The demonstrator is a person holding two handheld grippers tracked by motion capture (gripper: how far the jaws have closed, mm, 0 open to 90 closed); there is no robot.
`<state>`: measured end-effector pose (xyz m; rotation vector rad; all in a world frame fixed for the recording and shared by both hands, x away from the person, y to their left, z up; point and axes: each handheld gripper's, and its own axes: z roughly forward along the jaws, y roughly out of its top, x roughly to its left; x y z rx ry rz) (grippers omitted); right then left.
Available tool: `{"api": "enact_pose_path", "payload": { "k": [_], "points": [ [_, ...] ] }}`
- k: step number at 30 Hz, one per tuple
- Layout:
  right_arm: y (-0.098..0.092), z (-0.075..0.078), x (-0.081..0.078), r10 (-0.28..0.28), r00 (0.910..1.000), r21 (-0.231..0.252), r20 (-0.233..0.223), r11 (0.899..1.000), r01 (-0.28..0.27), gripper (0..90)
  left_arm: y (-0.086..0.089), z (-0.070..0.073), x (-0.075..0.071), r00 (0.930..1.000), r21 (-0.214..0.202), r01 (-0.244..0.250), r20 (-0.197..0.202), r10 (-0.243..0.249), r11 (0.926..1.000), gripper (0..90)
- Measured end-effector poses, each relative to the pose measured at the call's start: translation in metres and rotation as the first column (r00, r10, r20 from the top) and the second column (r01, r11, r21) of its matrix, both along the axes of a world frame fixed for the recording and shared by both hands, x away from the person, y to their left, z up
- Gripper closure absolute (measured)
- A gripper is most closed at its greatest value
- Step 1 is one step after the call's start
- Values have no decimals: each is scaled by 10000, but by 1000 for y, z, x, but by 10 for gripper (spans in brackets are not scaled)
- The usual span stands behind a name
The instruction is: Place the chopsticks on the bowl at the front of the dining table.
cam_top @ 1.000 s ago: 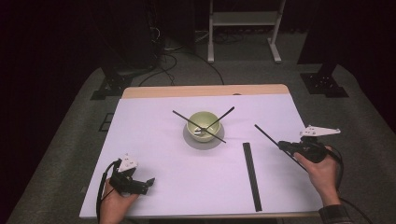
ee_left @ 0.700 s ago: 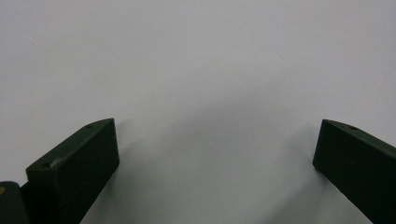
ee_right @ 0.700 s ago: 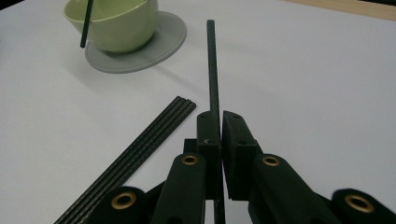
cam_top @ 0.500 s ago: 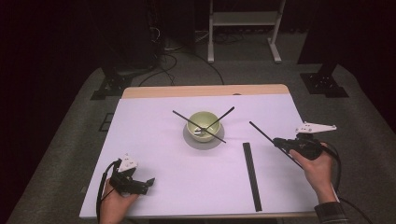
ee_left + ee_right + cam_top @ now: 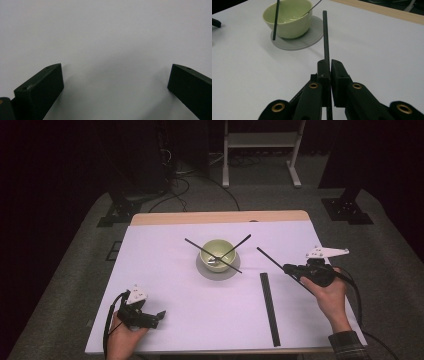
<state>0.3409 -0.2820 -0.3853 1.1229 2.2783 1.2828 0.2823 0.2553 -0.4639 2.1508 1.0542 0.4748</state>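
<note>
Risk first, working from the left of the high view. My left gripper (image 5: 159, 315) rests low at the lower left of the sheet (image 5: 165, 270), jaws spread wide with nothing between them; it is well apart from everything and I judge it no hazard. At the centre the bowl (image 5: 216, 253) sits on a grey saucer (image 5: 217, 271), with two sticks (image 5: 213, 256) already leaning in it and crossing over its rim. A loose stick (image 5: 269, 308) lies flat on the sheet right of centre. At the right my right gripper (image 5: 289, 268) is clenched on a thin black stick (image 5: 270, 258) that points up and left toward the bowl, its tip short of the saucer. What could go wrong, as I judge it: the stick is long and pinched near one end, so it could swivel in the pads or slip out. Its tip could knock the two leaning sticks off the rim, or nudge the light bowl along the saucer if I come in too low. The right gripper view shows the pads pressed on the stick and the bowl at the upper left. The left gripper view shows bare sheet between my open jaws. Only the high view gives the loose stick and both hands at once.
</note>
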Motion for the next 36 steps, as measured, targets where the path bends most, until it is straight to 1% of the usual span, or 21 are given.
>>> {"api": "enact_pose_path", "payload": {
  "k": [7, 12, 16, 17, 20, 29, 36],
  "points": [
    [15, 4, 6, 269, 9996, -82, 61, 9996, -269, 857, 0, 0, 0, 10000, -8, -9, -13, 9, 10000, 0],
    [24, 8, 10, 405, 9991, -78, 89, 9992, -404, 857, 0, 0, 0, 10000, -15, -11, -11, 11, 10000, 0],
    [33, 12, 14, 524, 9985, -179, 147, 9985, -522, 857, 0, 0, 0, 10000, -24, -19, -7, 19, 10000, 0],
    [35, 13, 15, 549, 9983, -134, 171, 9984, -547, 857, 0, 0, 0, 10000, -31, -18, -1, 18, 10000, 0],
    [40, 15, 19, 540, 9984, -241, 149, 9983, -536, 857, 0, 0, 0, 10000, -25, -16, -3, 16, 10000, 0],
    [55, 17, 28, 665, 9977, -165, 96, 9977, -664, 857, 0, 0, 0, 10000, -3, -5, -12, 5, 10000, 0],
    [63, 21, 34, 689, 9975, -120, 152, 9976, -687, 857, 0, 0, 0, 10000, -5, -14, 2, 14, 10000, 0]
  ]
}}
